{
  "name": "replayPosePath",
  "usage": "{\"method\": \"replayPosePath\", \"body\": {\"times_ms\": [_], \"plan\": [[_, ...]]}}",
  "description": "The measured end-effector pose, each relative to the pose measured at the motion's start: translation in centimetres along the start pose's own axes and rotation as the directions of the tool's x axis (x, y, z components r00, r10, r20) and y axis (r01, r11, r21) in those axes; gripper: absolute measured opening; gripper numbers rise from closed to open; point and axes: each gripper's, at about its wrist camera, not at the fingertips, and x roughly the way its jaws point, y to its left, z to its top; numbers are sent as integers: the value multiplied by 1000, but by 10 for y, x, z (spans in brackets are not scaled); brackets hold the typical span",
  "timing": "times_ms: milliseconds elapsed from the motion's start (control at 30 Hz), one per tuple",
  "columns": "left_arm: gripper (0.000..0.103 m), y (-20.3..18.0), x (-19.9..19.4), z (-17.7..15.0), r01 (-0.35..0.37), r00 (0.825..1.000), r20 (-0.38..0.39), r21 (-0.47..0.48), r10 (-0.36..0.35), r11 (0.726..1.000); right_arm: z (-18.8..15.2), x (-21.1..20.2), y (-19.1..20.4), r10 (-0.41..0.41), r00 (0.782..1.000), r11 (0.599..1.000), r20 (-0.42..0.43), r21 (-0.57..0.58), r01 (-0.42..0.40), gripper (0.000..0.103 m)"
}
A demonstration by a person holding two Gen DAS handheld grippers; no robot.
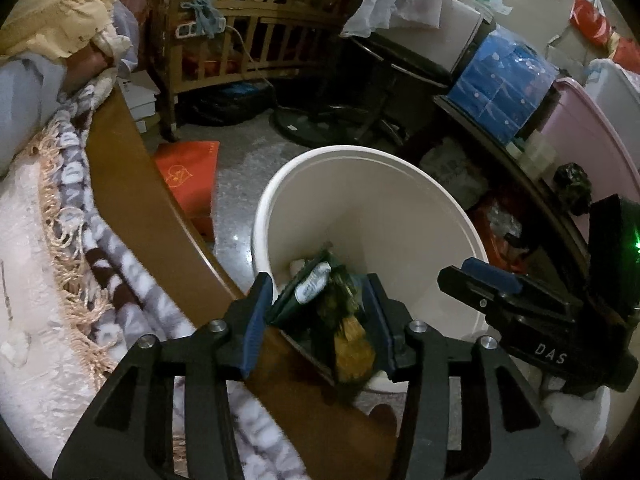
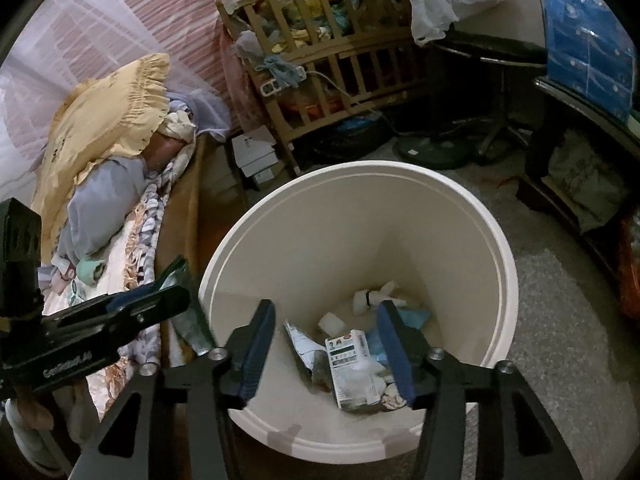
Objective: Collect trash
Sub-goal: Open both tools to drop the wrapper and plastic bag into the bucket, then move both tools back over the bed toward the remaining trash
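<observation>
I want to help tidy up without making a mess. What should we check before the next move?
1. Left gripper let go: ok, its jaws stand open.
2. Green wrapper lined up over the bin: cannot tell; it sits between the left jaws, right at the rim beside the bed.
3. Right gripper free: ok, open with nothing between its jaws.
4. Bin upright with room left: ok, trash covers only the bottom.
5. White carton inside the bin: ok, it lies on the bottom.
</observation>
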Motion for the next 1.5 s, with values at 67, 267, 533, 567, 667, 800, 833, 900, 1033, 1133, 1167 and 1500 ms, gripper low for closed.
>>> {"method": "replayPosePath", "body": {"times_ms": [67,267,533,567,667,800,833,900,1033,1133,1167,1500], "plan": [[45,3,-3,-1,-3,1000,3,-6,3,1000,0,1,3,5,1000,1000,-4,-7,-5,54],[45,12,-10,-3,3,1000,13,-23,-3,1000,-2,1,7,17,1000,1000,-4,-16,-17,54],[45,18,-18,-3,-7,1000,24,-30,8,1000,-2,2,6,22,1000,1000,-8,-11,-22,55],[45,19,-19,-4,-21,999,24,-29,22,999,-3,2,7,24,1000,1000,-7,-12,-25,55],[45,25,-25,-8,-77,997,15,-21,77,997,-4,2,10,42,999,999,-14,-30,-43,55],[45,32,-26,-17,-170,985,-24,24,170,985,-6,4,15,40,999,998,-22,-53,-41,55],[44,33,-25,-20,-179,983,-43,36,181,983,-6,4,16,41,999,998,-22,-50,-42,55],[44,30,-20,-28,-180,979,-83,71,186,981,-5,2,15,46,999,998,-17,-40,-46,55],[44,15,-5,-39,-195,970,-118,137,211,971,-4,0,13,40,999,999,-10,-28,-40,56],[44,4,5,-35,-177,974,-115,141,194,974,-3,-4,10,32,999,999,2,-21,-32,56],[44,1,9,-32,-173,975,-114,142,189,975,-2,-6,7,21,1000,1000,9,-15,-21,57],[44,-13,26,-13,-124,985,-102,114,136,986,4,-13,-10,-11,999,999,30,31,10,60]]}}
